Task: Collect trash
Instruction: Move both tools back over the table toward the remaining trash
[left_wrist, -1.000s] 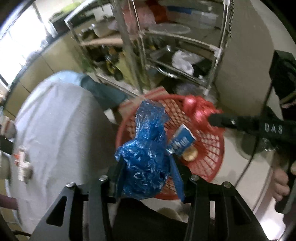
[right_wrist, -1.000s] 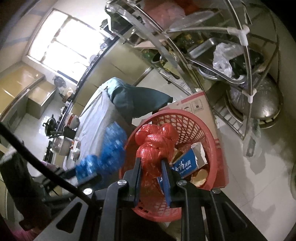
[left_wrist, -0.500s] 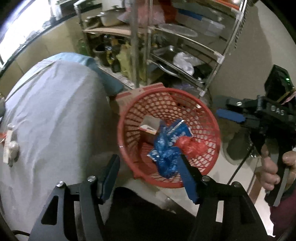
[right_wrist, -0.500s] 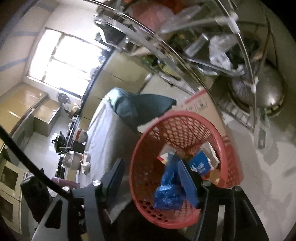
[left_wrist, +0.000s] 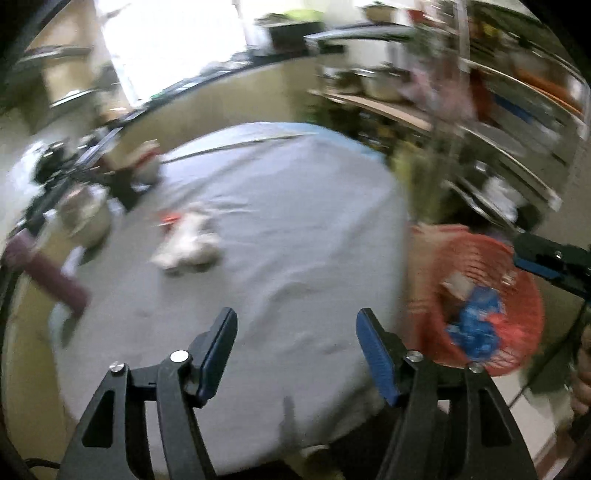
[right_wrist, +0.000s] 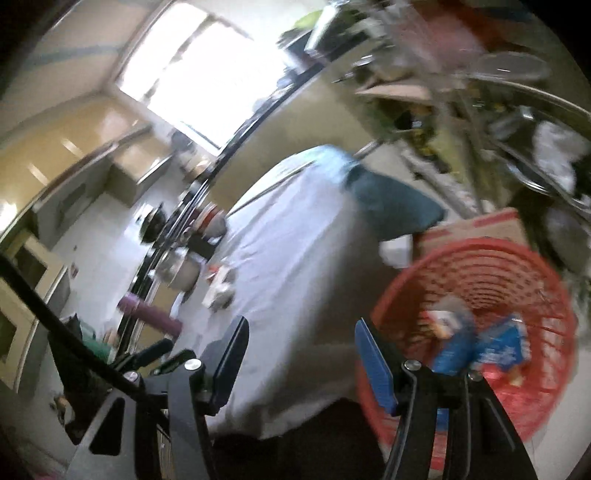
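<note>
Both pictures are smeared by motion, so no brand, label or writing can be read anywhere; the blue carton (right_wrist: 506, 349) in the basket (right_wrist: 532, 258) carries white marks, too blurred to make out

Your left gripper (left_wrist: 295, 347) hangs over the grey cloth (left_wrist: 280, 229) with its blue-padded fingers spread and nothing between them; its jaws have just been opening; your right gripper (right_wrist: 299, 354) is likewise spread and empty, over the near edge of the same cloth (right_wrist: 288, 258), with the basket just to its right

The trash you are collecting lies in two places; in the red mesh basket (left_wrist: 517, 266), standing on the floor beside the table, sit a crumpled blue bag (left_wrist: 476, 325), a red bag (left_wrist: 511, 336) touching it, and a pale carton (left_wrist: 458, 286); on the cloth, well apart from the basket, a white crumpled scrap (left_wrist: 188, 240) with a bit of red at its top lies loose

Only the left view shows your right gripper's tips (left_wrist: 543, 258) reaching in over the basket rim, and part of your hand (left_wrist: 583, 376) at the right edge; only the right view shows the cardboard box (right_wrist: 480, 225) behind the basket, the teal cloth (right_wrist: 391, 206) draped over the table's far corner, the window (right_wrist: 199, 74) and the pale floor; both show the purple cylinder (right_wrist: 151, 314) and metal pot (right_wrist: 181, 269) at the table's left, and the wire shelves (left_wrist: 498, 122) behind
</note>
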